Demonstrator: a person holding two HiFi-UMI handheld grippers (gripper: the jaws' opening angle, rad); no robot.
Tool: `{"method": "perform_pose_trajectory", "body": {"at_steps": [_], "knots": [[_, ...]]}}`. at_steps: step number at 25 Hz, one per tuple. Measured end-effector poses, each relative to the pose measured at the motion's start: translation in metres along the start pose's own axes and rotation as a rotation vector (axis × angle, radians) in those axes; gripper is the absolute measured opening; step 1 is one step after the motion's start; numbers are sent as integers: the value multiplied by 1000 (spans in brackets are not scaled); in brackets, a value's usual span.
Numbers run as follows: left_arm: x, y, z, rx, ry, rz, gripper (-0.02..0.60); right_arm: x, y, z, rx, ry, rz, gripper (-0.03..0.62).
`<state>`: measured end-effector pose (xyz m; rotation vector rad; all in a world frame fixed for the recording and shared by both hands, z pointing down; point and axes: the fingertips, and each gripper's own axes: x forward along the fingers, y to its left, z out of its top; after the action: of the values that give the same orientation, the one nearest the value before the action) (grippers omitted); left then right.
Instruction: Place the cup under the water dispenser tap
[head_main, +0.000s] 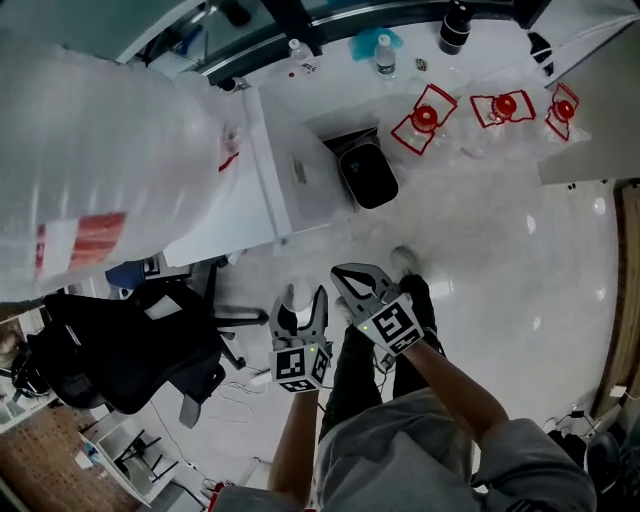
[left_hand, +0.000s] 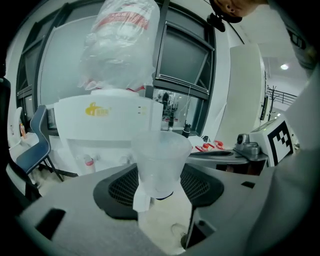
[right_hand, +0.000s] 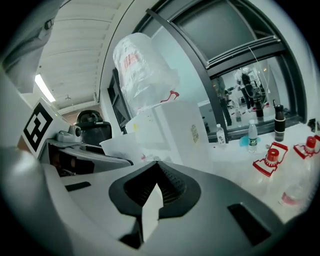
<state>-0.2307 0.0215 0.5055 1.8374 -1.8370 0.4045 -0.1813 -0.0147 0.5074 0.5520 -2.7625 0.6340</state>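
A clear plastic cup (left_hand: 160, 155) stands upright between the jaws of my left gripper (left_hand: 159, 174), which is shut on its lower half. In the head view the left gripper (head_main: 300, 300) hangs over the floor with the cup (head_main: 292, 296), a short way in front of the white water dispenser (head_main: 255, 190). Ahead in the left gripper view is the dispenser front (left_hand: 100, 125), with its big bottle (left_hand: 120, 45) on top and a red tap (left_hand: 89, 161) low down. My right gripper (head_main: 347, 273) is beside the left one. Its jaws meet with nothing between them (right_hand: 155, 167).
A black office chair (head_main: 120, 350) stands left of the grippers. Against the dispenser's right side sits a black bin (head_main: 368, 175). Red-capped items (head_main: 425, 118) and small bottles (head_main: 386, 55) lie on the floor by the window. The person's legs and shoes (head_main: 405, 265) are under the grippers.
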Motion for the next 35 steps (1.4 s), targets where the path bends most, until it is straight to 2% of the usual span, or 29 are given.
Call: {"method": "perform_pose_trajectory", "body": {"at_steps": [4,18,26,35], "knots": [[6,8,-21,39,0,-21,255,9,10,-18,-9,-17,-13,9],[28,36,-90,72,-34,-61,255,28,18,-90,41,-43,-115,9],[44,55,-113,78,-56,-41,255,36,19,-114,68,-49,-154,9],[91,77,-137,81,-80,-12,255,43,-8,-129,102,-82,-212,9]]}}
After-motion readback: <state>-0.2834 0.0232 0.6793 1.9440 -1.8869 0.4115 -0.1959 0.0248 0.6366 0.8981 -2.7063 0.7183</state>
